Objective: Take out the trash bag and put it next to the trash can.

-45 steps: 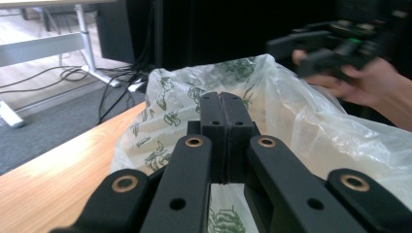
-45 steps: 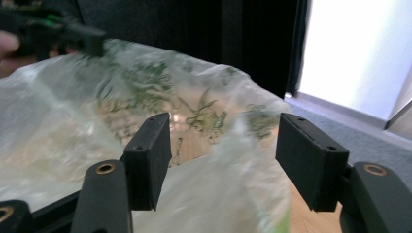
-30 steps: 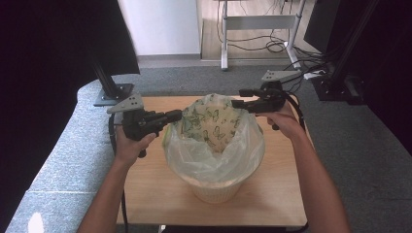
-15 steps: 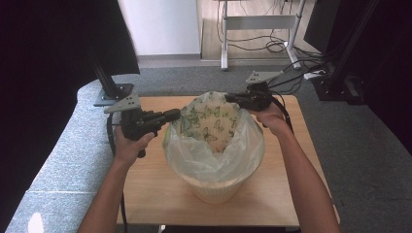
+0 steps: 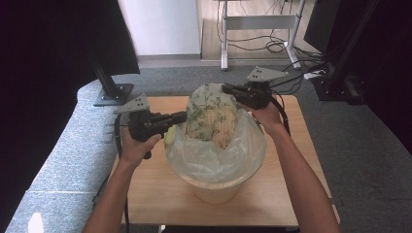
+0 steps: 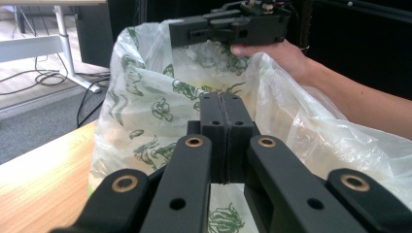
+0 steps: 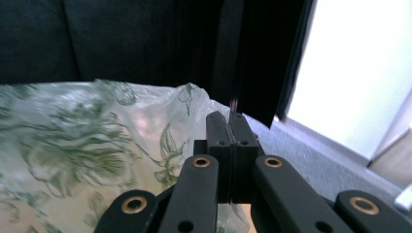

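Here, a pale round bin (image 5: 214, 191) stands on the wooden table (image 5: 160, 194), lined with a clear, crinkled plastic liner (image 5: 194, 160) that drapes over its rim. Out of it rises a thin translucent bag (image 5: 211, 109) printed with green leafy figures; something yellowish shows inside, though I cannot tell what.

My left gripper (image 5: 180, 117) sits at the bag's left edge. Its black jaws are pressed together, and from the left gripper view (image 6: 224, 114) the film appears to be caught between them, though the seam is too tight to be sure. My right gripper (image 5: 227, 89) is at the bag's top on the far side, jaws having just snapped together; in the right gripper view (image 7: 228, 128) a fold of printed film lies against them.

The left gripper view gives the bag's glossy wrinkles up close and my right hand (image 6: 277, 53) beyond. From the high view I get the bin's tapering shape.
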{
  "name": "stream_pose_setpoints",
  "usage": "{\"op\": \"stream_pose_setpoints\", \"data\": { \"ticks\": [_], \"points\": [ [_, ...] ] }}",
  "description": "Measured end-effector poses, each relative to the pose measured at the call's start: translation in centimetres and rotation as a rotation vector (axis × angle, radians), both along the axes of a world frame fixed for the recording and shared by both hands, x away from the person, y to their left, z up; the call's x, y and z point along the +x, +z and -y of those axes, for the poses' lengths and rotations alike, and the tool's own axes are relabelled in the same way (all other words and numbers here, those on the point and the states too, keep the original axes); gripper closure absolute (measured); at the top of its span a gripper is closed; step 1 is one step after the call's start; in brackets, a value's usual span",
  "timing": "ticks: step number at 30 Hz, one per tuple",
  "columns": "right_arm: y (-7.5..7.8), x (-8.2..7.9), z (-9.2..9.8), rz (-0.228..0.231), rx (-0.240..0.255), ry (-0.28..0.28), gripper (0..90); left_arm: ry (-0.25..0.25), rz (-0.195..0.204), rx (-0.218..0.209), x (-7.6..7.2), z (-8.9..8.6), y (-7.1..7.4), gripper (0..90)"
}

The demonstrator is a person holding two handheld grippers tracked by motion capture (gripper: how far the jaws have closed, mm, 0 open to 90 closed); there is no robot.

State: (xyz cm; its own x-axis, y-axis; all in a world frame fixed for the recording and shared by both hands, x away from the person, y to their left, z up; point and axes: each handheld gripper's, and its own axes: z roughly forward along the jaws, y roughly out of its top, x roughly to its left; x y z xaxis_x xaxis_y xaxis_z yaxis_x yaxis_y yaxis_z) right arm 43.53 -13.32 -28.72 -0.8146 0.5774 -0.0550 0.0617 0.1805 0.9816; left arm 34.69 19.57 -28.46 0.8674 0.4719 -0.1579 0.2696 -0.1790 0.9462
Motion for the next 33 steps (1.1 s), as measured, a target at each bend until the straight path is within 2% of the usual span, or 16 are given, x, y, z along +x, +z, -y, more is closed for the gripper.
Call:
{"op": "stream_pose_setpoints", "data": {
  "ticks": [2, 5, 8, 11, 12, 14, 15, 16, 17, 19, 21, 25, 27, 30, 32, 33],
  "points": [
    [0.3, -0.3, 0.0, 0.025, 0.022, 0.012, 89.5, -0.001, -0.006, 0.0, 0.1, 0.1, -0.2, 89.5],
    [1.2, -0.8, 0.5, 0.052, 0.092, 0.029, 89.5, 0.001, -0.012, -0.003, 0.2, 0.1, -0.4, 89.5],
    [1.8, -1.3, 0.6, 0.059, 0.062, 0.034, 89.4, 0.006, -0.014, -0.004, 0.2, -0.1, -0.5, 89.5],
    [2.4, -2.6, 1.0, 0.056, 0.072, 0.067, 88.1, 0.012, -0.012, -0.012, 0.1, -0.4, -0.5, 89.5],
    [2.5, -2.9, 1.0, 0.052, 0.066, 0.077, 83.3, 0.013, -0.013, -0.016, 0.0, -0.5, -0.4, 89.5],
    [2.6, -4.1, 1.2, 0.026, 0.024, 0.095, 60.4, 0.014, -0.012, -0.02, -0.2, -0.7, -0.5, 89.4],
    [2.6, -4.7, 1.5, 0.028, 0.022, 0.081, 54.9, 0.015, -0.011, -0.02, -0.3, -0.8, -0.5, 89.4],
    [2.7, -5.1, 2.1, 0.023, 0.045, 0.066, 48.1, 0.016, -0.011, -0.021, -0.3, -0.9, -0.6, 89.4],
    [2.7, -5.1, 2.1, 0.023, 0.045, 0.066, 48.1, 0.016, -0.011, -0.021, -0.3, -0.9, -0.6, 89.4],
    [3.0, -6.2, 3.9, -0.003, 0.096, 0.056, 39.0, 0.019, -0.01, -0.028, -0.4, -1.1, -0.7, 89.4],
    [3.0, -7.3, 5.3, -0.023, 0.103, 0.061, 37.0, 0.017, -0.013, -0.041, -0.5, -1.3, -0.7, 89.5],
    [1.5, -9.8, 6.8, -0.088, 0.024, 0.088, 32.1, 0.011, -0.015, -0.051, -0.7, -1.3, -0.7, 89.5],
    [0.4, -11.0, 6.8, -0.106, -0.032, 0.103, 30.4, 0.009, -0.011, -0.049, -0.9, -1.2, -0.6, 89.5],
    [-1.1, -12.0, 6.2, -0.126, -0.103, 0.089, 30.3, 0.011, -0.002, -0.038, -1.1, -0.9, -0.4, 89.5],
    [-2.0, -11.9, 5.6, -0.145, -0.144, 0.061, 39.0, 0.012, -0.002, -0.037, -1.2, -0.9, -0.3, 89.5],
    [-2.2, -11.7, 5.3, -0.15, -0.165, 0.051, 49.7, 0.013, -0.003, -0.036, -1.2, -0.9, -0.3, 89.5]
  ]
}}
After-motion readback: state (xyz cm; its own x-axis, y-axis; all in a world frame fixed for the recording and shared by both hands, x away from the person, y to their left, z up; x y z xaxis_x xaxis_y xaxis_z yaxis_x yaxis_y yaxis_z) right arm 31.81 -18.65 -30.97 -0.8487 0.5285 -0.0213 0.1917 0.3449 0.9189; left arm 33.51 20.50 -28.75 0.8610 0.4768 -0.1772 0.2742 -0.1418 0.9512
